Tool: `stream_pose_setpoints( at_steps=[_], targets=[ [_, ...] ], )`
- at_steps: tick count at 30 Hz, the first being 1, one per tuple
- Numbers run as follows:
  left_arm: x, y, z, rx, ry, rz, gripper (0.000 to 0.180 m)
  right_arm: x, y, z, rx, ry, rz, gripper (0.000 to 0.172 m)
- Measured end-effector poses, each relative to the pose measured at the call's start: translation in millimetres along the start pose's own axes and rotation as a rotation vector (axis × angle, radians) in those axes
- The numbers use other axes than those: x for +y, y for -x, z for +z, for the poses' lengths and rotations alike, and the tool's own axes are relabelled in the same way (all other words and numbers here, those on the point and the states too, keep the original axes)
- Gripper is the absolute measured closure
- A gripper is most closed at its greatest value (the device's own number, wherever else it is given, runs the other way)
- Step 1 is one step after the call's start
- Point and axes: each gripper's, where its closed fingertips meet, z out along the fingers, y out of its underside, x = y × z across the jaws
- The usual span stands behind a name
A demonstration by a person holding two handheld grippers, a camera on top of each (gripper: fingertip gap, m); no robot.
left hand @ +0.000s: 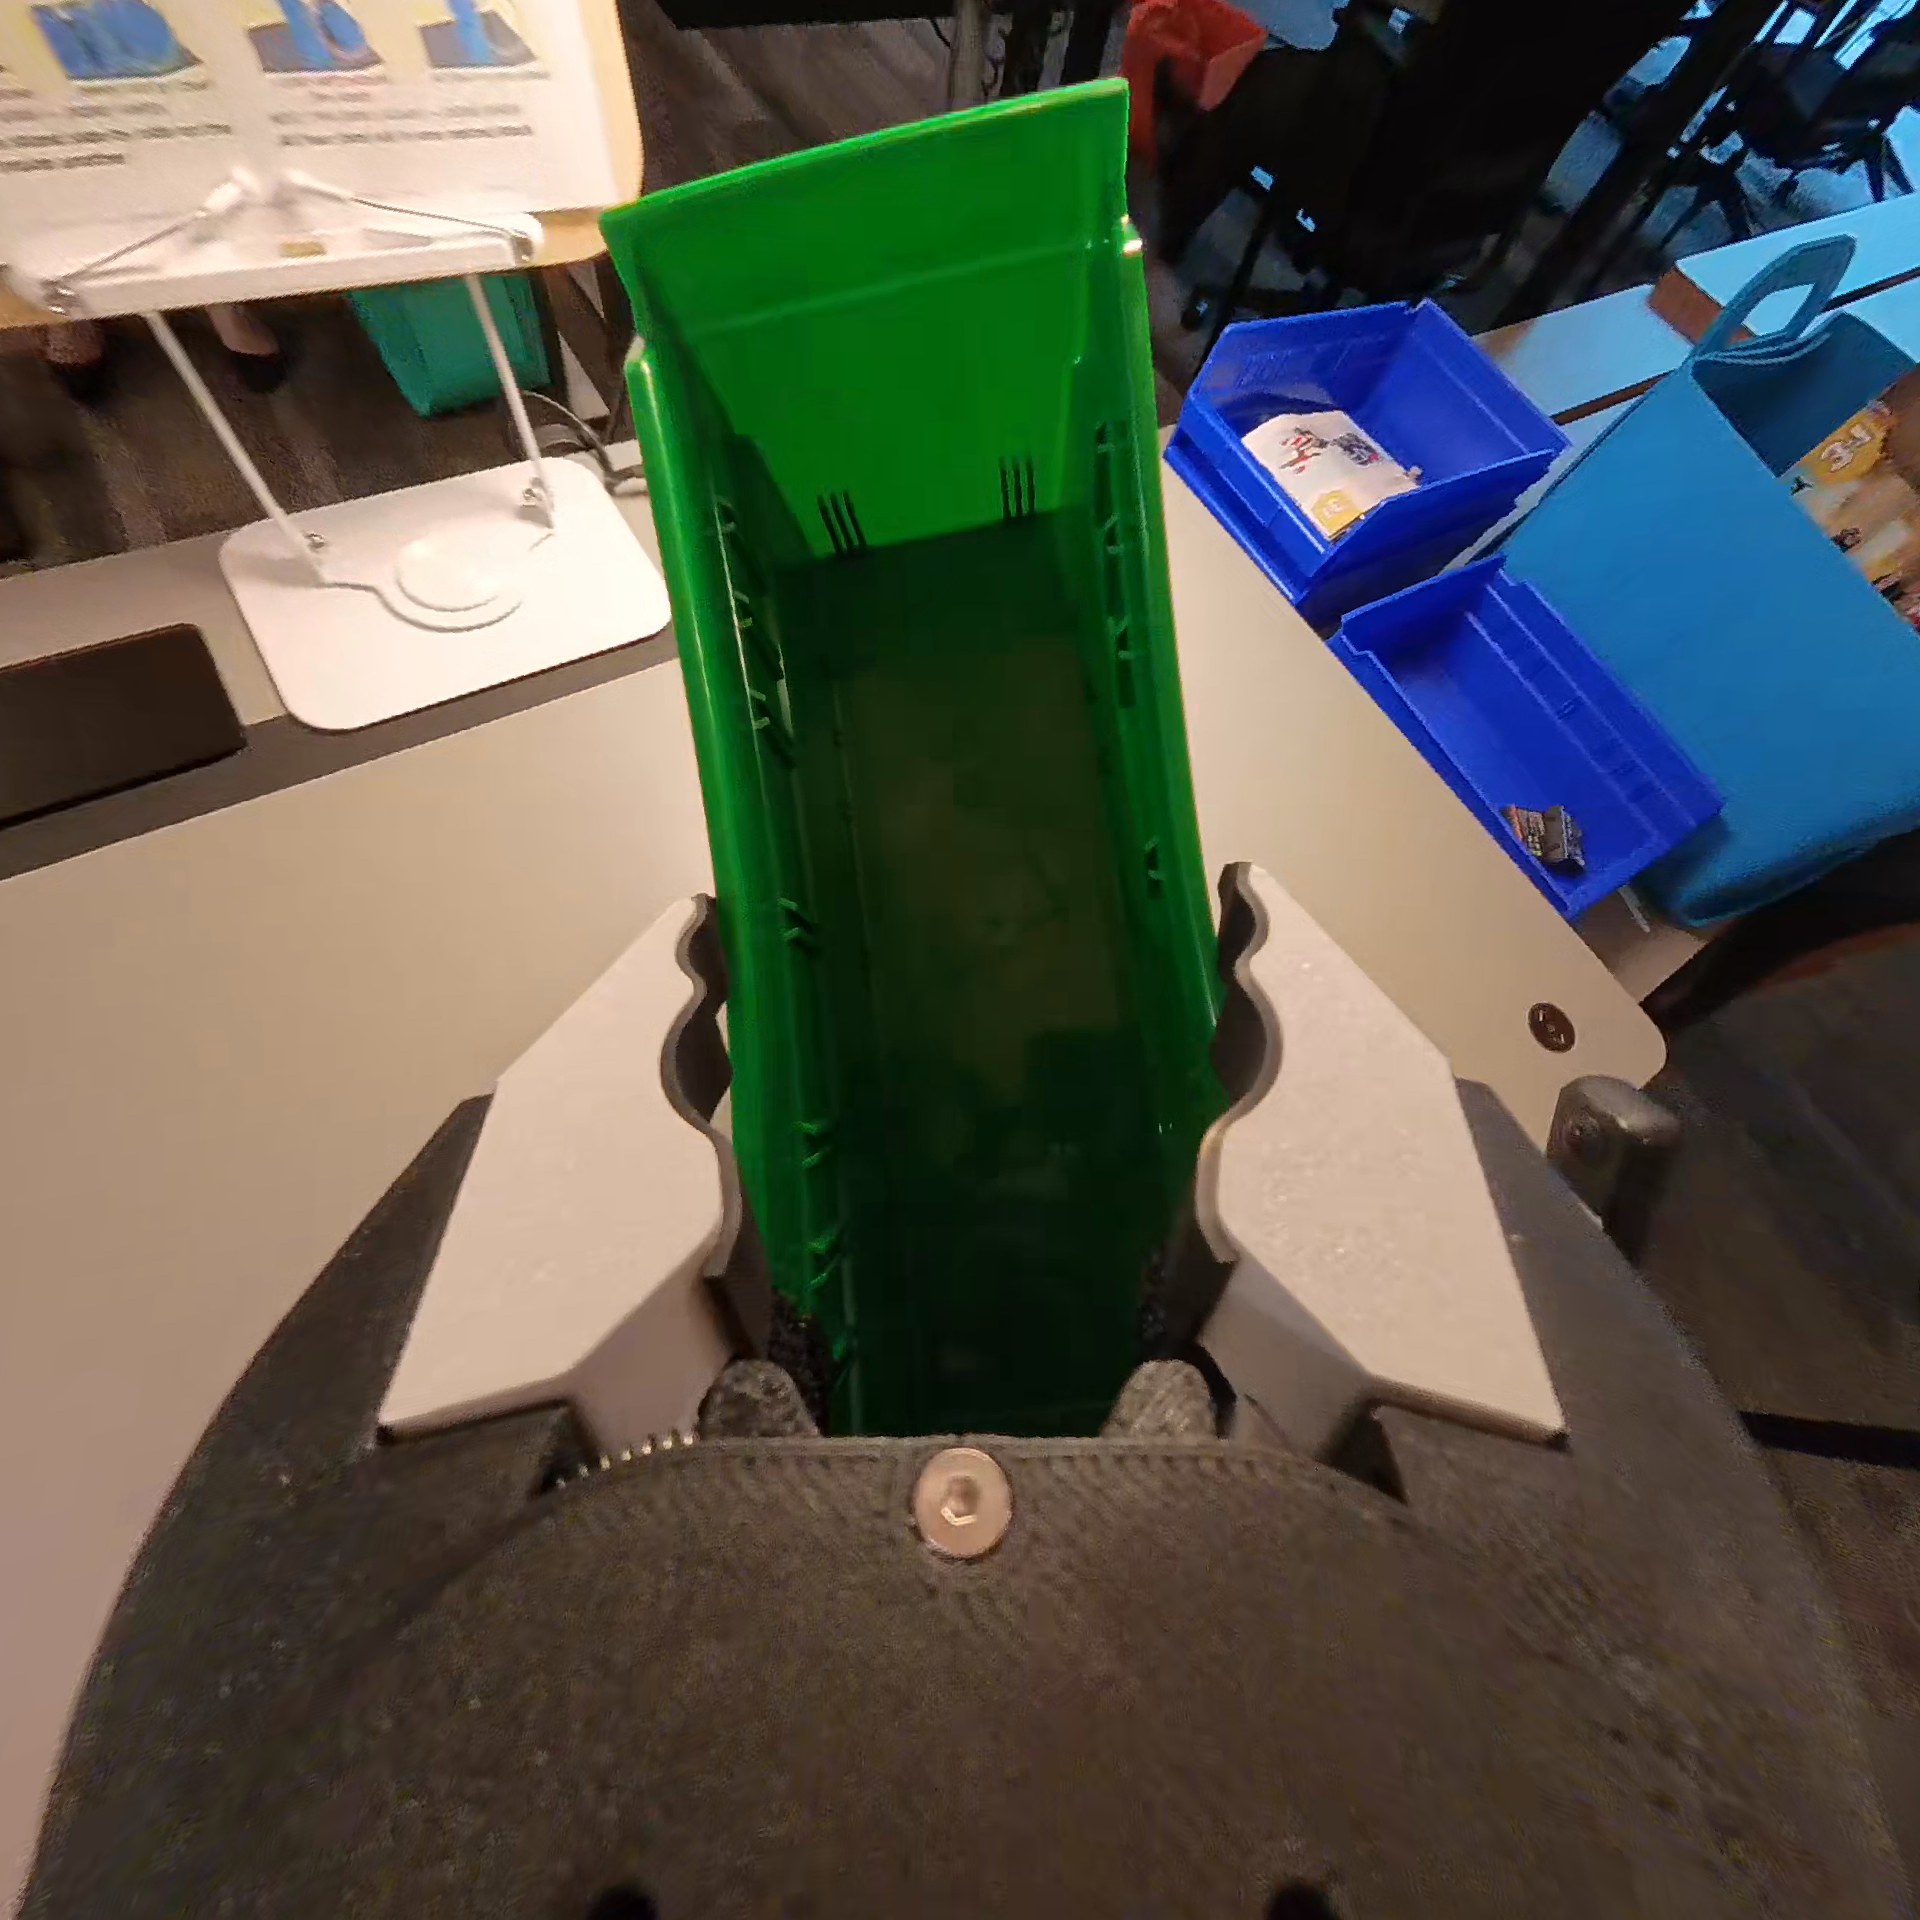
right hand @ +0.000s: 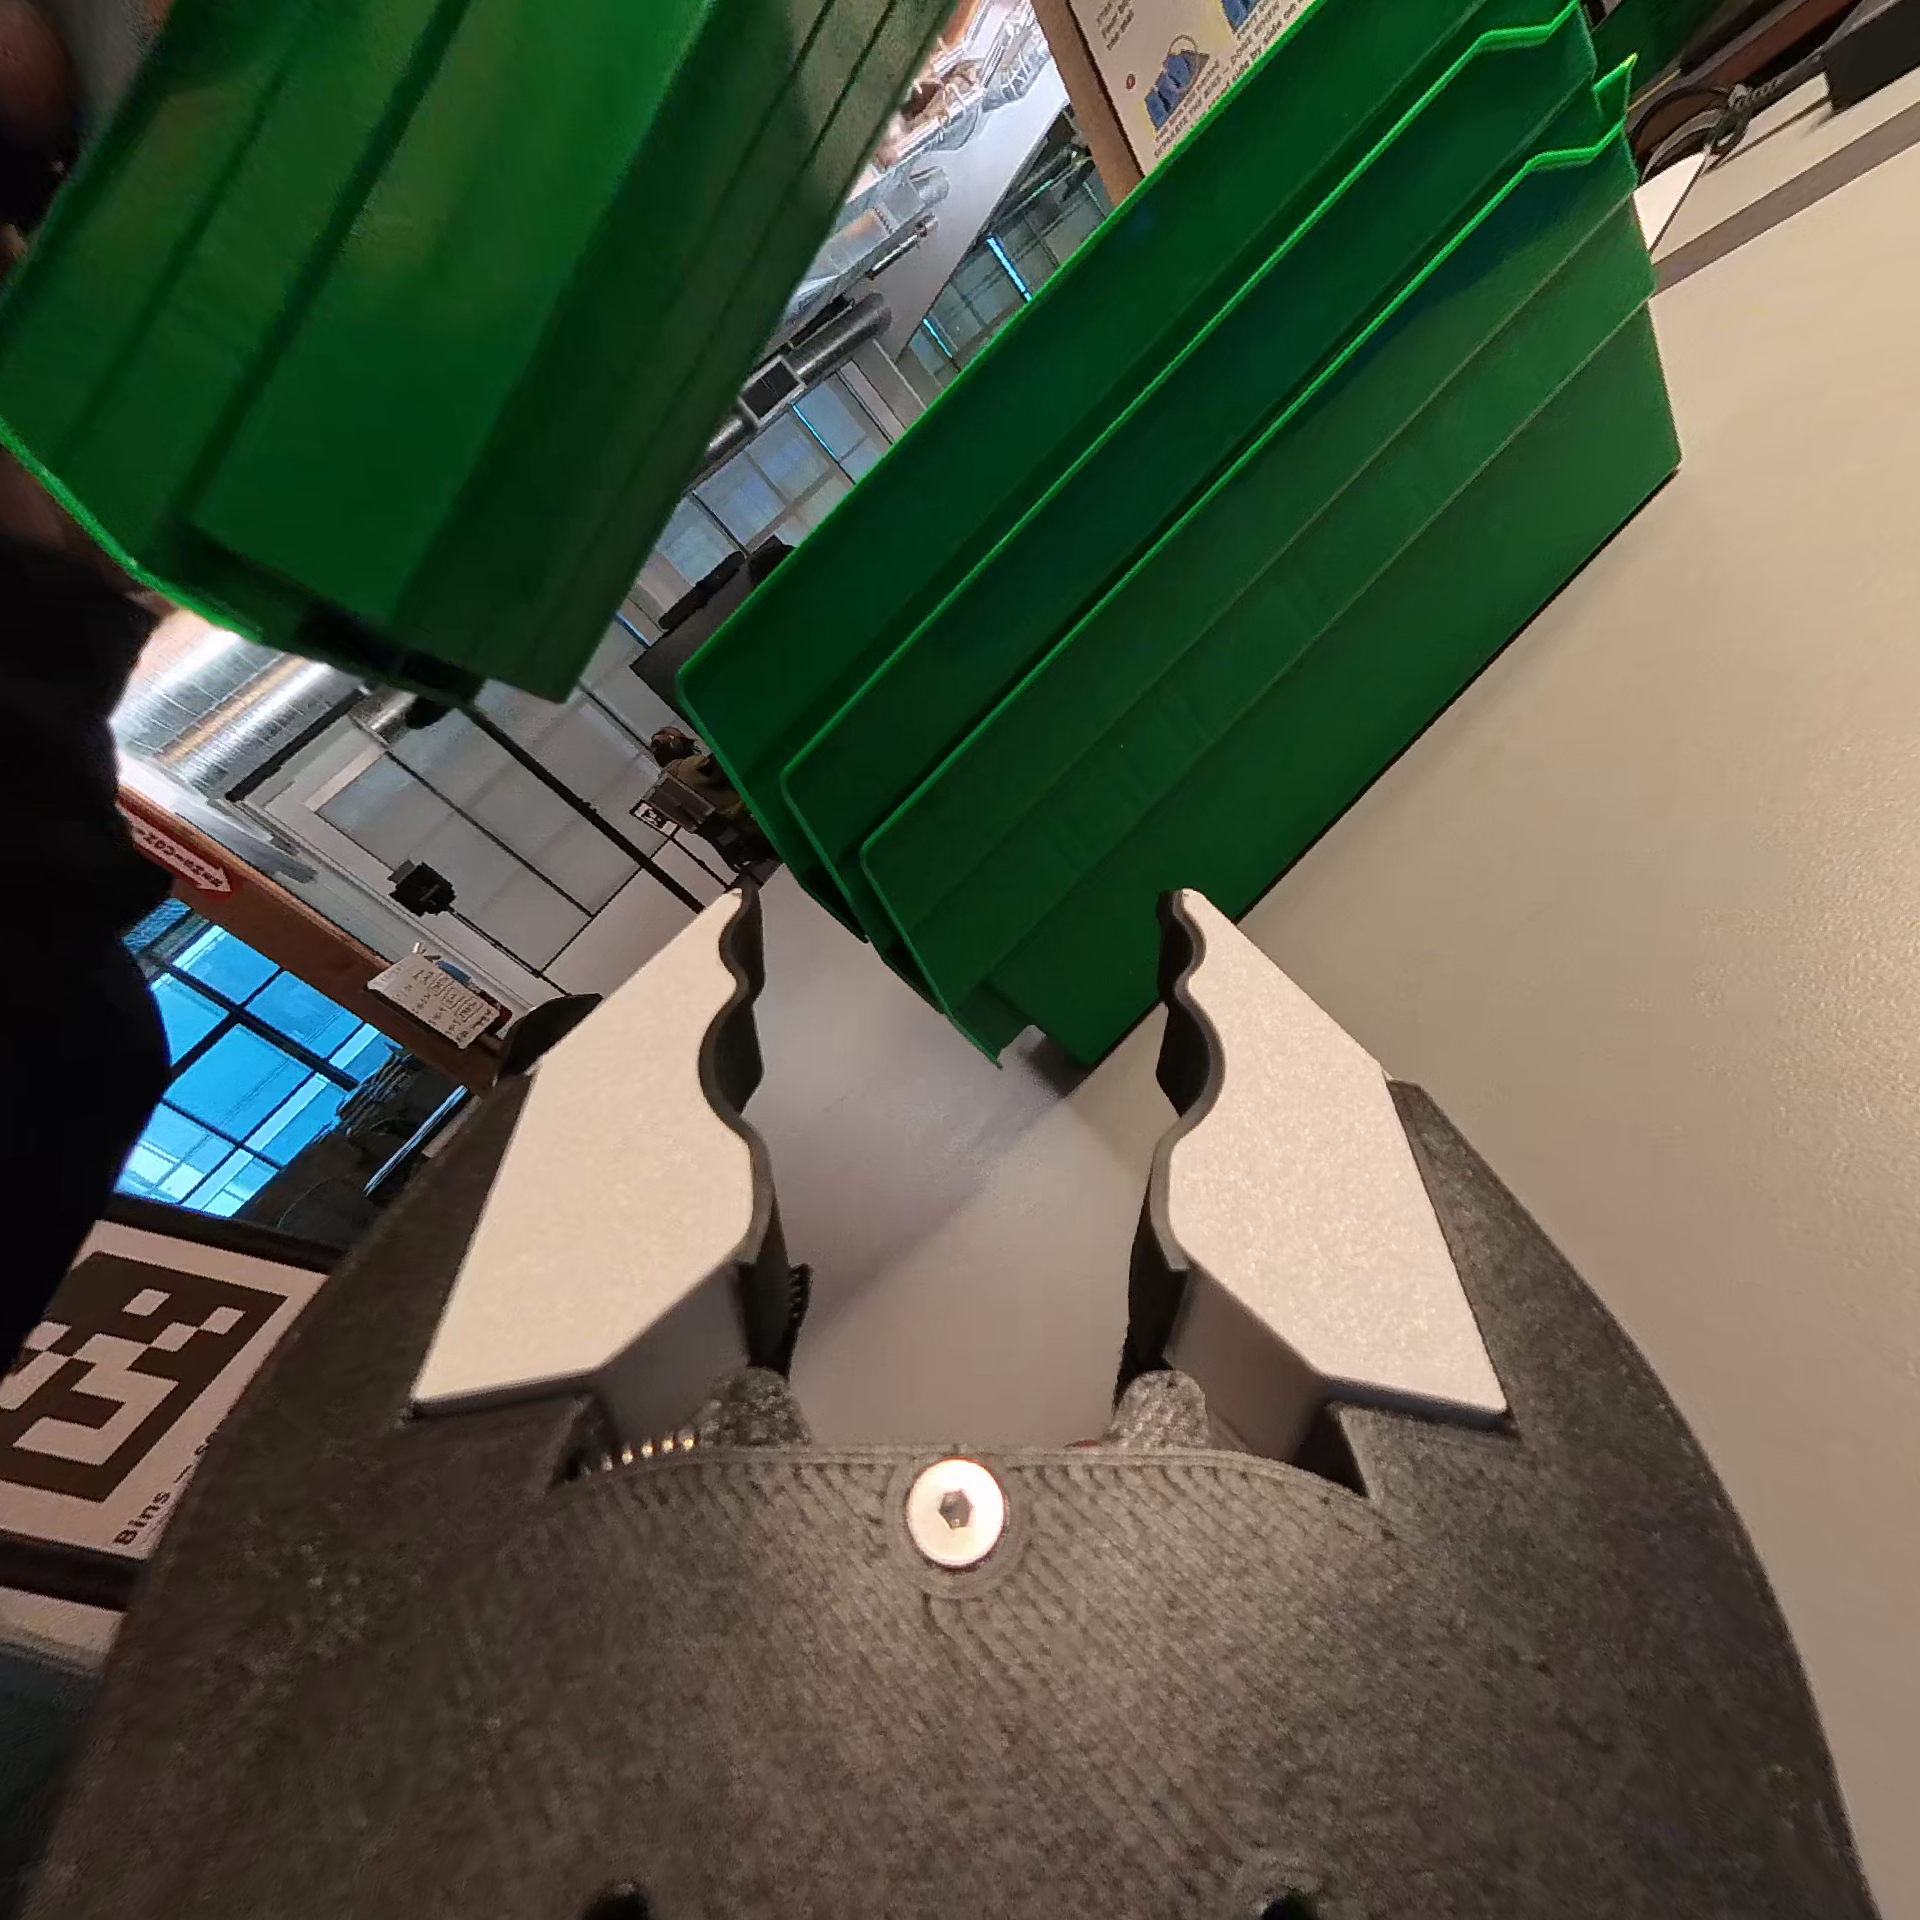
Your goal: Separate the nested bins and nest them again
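Green bin stack (right hand: 1299, 582) on table (right hand: 1662, 1039), nested | lifted green bin (left hand: 935, 727) clamped across its sides in left gripper (left hand: 961, 997) – airborne | right gripper (right hand: 961, 997) spread, empty | risk: bin slipping – shallow wall grip.

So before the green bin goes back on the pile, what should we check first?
1. Left gripper clamped on the green bin: ok, both fingers press its sides.
2. Right gripper free to help: ok, open with nothing in it.
3. Green stack resting on the table: ok.
4. Lifted bin lined up over the stack: not ok, it hangs off to one side.
5. Inside of the held bin clear: ok, nothing visible in it.
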Motion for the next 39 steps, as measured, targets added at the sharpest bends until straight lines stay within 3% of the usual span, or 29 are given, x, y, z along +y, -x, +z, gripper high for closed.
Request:
stream_pose_setpoints(
  at_steps=[1, 9, 14, 31, 35, 39],
  targets=[
    [-0.1, -3.9, 9.8, -0.007, 0.012, 0.002, 0.087, 0.2, 0.2, 0.0, 0.0, 0.001, -0.001, 0.096],
    [20.1, -18.3, 65.8, -0.081, 0.118, 0.07, 0.086, -0.6, 0.7, -0.6, -0.014, -0.002, 0.013, 0.095],
    [25.9, -9.7, 78.7, -0.167, 0.132, 0.121, 0.087, -0.6, 0.8, -0.6, -0.022, 0.001, 0.024, 0.095],
    [64.0, -5.3, 116.1, -0.258, 0.166, 0.162, 0.076, 0.0, 1.2, -0.9, -0.014, 0.0, 0.012, 0.095],
    [74.4, -6.2, 123.5, -0.238, 0.159, 0.139, 0.063, 0.1, 1.5, -1.2, -0.017, 0.0, 0.015, 0.095],
    [60.6, -22.9, 111.3, -0.115, 0.046, 0.095, 0.061, 0.4, 2.1, -1.3, -0.018, 0.001, 0.012, 0.095]
  ],
)
